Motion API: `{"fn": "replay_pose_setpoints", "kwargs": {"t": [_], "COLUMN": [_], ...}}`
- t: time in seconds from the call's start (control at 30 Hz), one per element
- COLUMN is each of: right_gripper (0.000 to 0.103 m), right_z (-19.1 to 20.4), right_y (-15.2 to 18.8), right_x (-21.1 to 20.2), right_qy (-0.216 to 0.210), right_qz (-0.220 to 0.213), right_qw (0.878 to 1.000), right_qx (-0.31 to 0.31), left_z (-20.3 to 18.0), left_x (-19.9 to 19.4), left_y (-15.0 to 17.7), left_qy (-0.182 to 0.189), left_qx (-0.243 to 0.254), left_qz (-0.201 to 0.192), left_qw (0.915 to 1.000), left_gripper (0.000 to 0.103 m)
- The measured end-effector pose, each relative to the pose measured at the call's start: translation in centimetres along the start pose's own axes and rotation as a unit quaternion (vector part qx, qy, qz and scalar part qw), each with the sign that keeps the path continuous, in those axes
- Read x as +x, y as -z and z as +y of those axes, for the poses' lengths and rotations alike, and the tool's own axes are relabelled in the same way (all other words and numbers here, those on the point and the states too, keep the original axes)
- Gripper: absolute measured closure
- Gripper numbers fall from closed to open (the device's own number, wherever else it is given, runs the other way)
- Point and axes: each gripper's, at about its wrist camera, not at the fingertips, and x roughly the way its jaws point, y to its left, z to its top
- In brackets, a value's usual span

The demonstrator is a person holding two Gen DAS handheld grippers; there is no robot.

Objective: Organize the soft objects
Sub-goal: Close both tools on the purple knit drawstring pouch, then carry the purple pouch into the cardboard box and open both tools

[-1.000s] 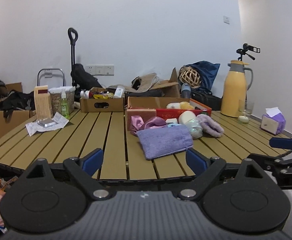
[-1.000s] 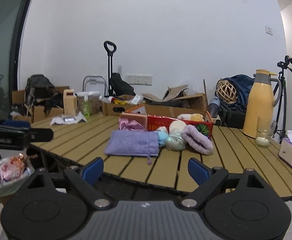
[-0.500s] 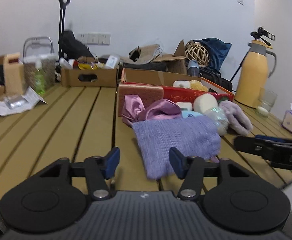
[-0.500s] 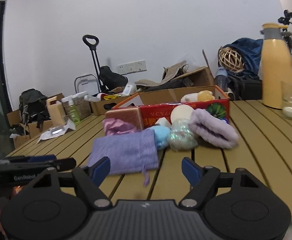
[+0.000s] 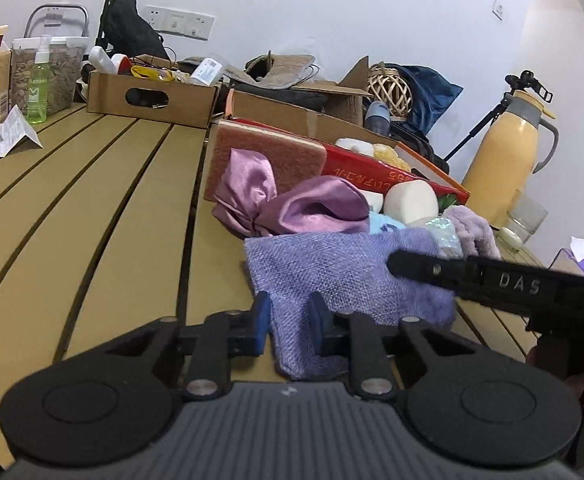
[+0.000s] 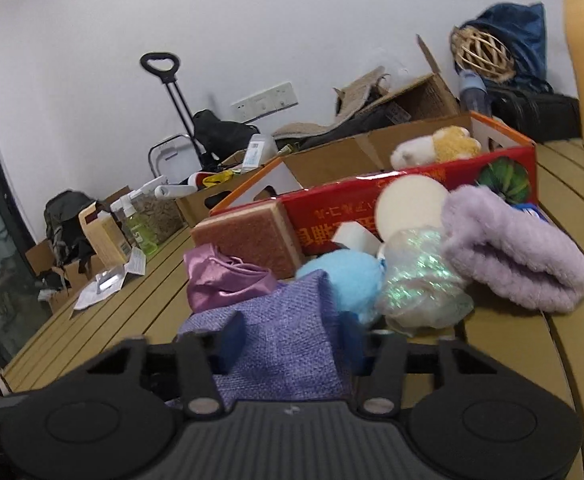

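Lying flat, purple pouch (image 5: 343, 280) long axis crosswise; left gripper (image 5: 288, 316), right gripper (image 6: 288, 340) closing onto it.

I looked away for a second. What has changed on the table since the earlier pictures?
Both grippers came in from the table's near edge to the purple knit pouch. The left gripper and right gripper have just been closing, each with a pouch edge between its fingers. The satin cloth, fluffy lilac piece and red box stayed put.
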Motion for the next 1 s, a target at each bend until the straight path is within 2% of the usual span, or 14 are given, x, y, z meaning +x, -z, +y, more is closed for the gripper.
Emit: {"fn": "replay_pose_setpoints", "kwargs": {"t": [0.03,0.1,0.17,0.27,0.43,0.57,0.73,0.9,1.0], "right_gripper": [0.073,0.095,0.097,0.099,0.1,0.1,0.1,0.1,0.1], "right_z": [-0.3,-0.6,-0.5,0.7,2.6,2.7,2.3,2.3,2.3], "right_y": [0.1,0.3,0.8,1.3,2.9,4.0,4.7,4.5,3.7], "right_x": [-0.1,-0.4,-0.8,-2.0,-6.4,-9.8,-12.7,-14.8,-14.8], "right_qy": [0.003,0.002,0.007,0.025,0.049,0.051,0.056,0.055,0.049], "right_qz": [0.005,0.016,0.017,0.009,-0.013,-0.022,-0.035,-0.05,-0.054], "right_qw": [1.0,1.0,1.0,0.999,0.994,0.995,0.995,0.995,0.995], "right_qx": [0.007,0.007,-0.004,-0.044,-0.099,-0.082,-0.068,-0.069,-0.071], "left_z": [0.0,-0.3,-0.7,-1.5,-3.4,-5.1,-7.1,-8.0,-8.2], "left_x": [0.0,-0.1,-0.4,-1.5,-4.6,-6.6,-8.8,-9.9,-9.4], "left_y": [0.0,0.0,-0.1,-0.1,1.2,2.4,2.9,2.2,0.4], "left_qy": [0.001,0.004,0.004,0.007,0.021,0.031,0.038,0.044,0.043], "left_qx": [0.0,0.0,0.002,0.009,0.022,0.033,0.051,0.066,0.081], "left_qz": [-0.001,-0.003,-0.004,-0.006,-0.003,0.0,-0.016,-0.036,-0.051], "left_qw": [1.0,1.0,1.0,0.9999,0.9995,0.999,0.9979,0.9962,0.9945], "left_gripper": [0.087,0.093,0.097,0.098,0.098,0.098,0.098,0.098,0.098]}}
